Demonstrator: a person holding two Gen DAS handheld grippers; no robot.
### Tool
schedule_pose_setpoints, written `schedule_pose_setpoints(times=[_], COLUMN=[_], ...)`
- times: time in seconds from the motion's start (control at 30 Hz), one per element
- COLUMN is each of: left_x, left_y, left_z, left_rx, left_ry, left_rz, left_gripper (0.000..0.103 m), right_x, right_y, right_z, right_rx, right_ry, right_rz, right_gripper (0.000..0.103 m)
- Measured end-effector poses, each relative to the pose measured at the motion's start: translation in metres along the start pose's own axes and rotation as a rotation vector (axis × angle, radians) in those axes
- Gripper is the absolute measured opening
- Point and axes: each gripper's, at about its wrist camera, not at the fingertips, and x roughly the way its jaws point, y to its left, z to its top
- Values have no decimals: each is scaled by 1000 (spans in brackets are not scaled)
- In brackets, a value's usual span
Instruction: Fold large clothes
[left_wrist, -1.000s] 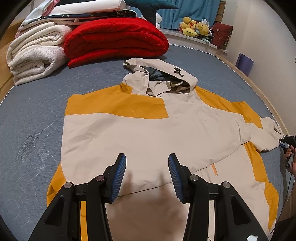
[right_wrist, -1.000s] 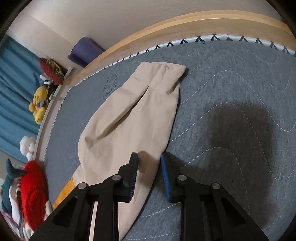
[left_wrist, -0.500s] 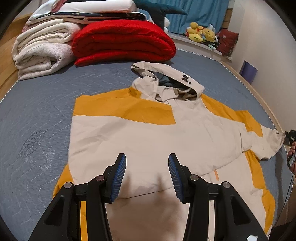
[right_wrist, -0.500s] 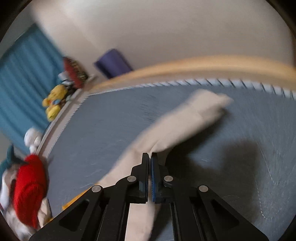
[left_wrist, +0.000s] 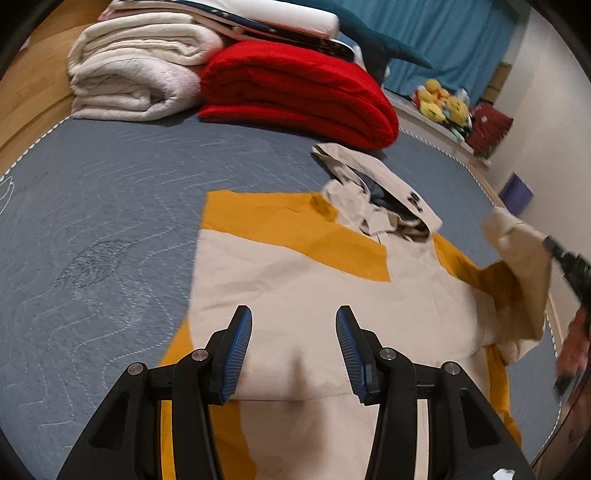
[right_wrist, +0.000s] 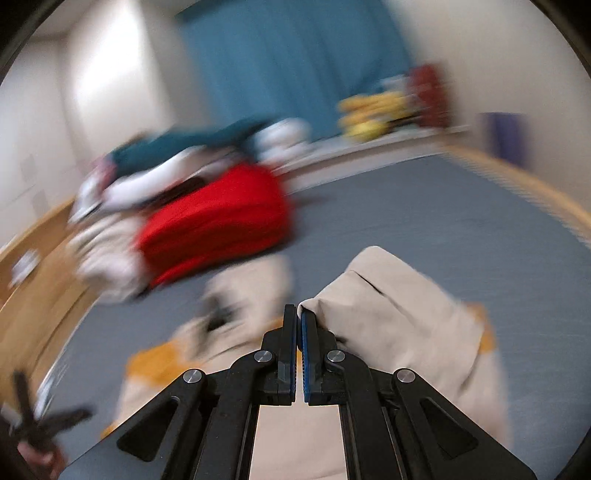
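Basically no containers in view. Beige-and-orange hooded jacket (left_wrist: 295, 280) lies spread on the grey quilted bed (left_wrist: 92, 229). Right gripper (right_wrist: 299, 314) is clamped tight on the beige sleeve (right_wrist: 399, 314), which is lifted off the bed. Left gripper (left_wrist: 293, 325) hangs over the jacket body, jaws partly apart, nothing between them. Red blanket (left_wrist: 295, 88) and cream blankets (left_wrist: 136, 77) are stacked beyond the hood; right view badly blurred.
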Motion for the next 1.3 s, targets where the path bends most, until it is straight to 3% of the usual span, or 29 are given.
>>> schedule_pose_setpoints(times=[0.03,0.13,0.2,0.3,0.43,0.57,0.6,0.73,0.93,1.07,1.23,1.3], left_x=[-1,-3,-4,-6,-6,-1,0,3,7,24,47,55], left_y=[5,15,22,25,19,0,-6,-46,-111,-134,-145,-150], left_z=[2,5,6,8,6,-1,-2,-13,-31,-44,-50,-51], left_rx=[-10,-32,-49,-64,-53,-12,1,100,303,388,406,421], left_ry=[2,13,21,34,42,57,59,49,24,53,87,96], left_rz=[0,-5,-14,-28,-46,-73,-80,-134,-210,-201,-164,-142], left_gripper=[44,44,44,44,44,42,40,35,35,36,40,45], right_x=[12,40,63,78,32,-10,-15,-15,24,45,63,64], right_y=[39,105,139,153,130,97,90,55,15,1,-25,-36], right_z=[-13,-58,-92,-123,-118,-102,-97,-109,-146,-169,-187,-190], right_rx=[-36,-70,-90,-83,-43,28,47,138,318,405,528,562], right_ry=[43,177,301,455,418,348,344,328,476,554,623,621], right_rz=[62,190,200,160,112,29,18,-6,-85,-55,-146,-179], right_gripper=[2,3,7,10,14,44,45,45,45,45,45,39])
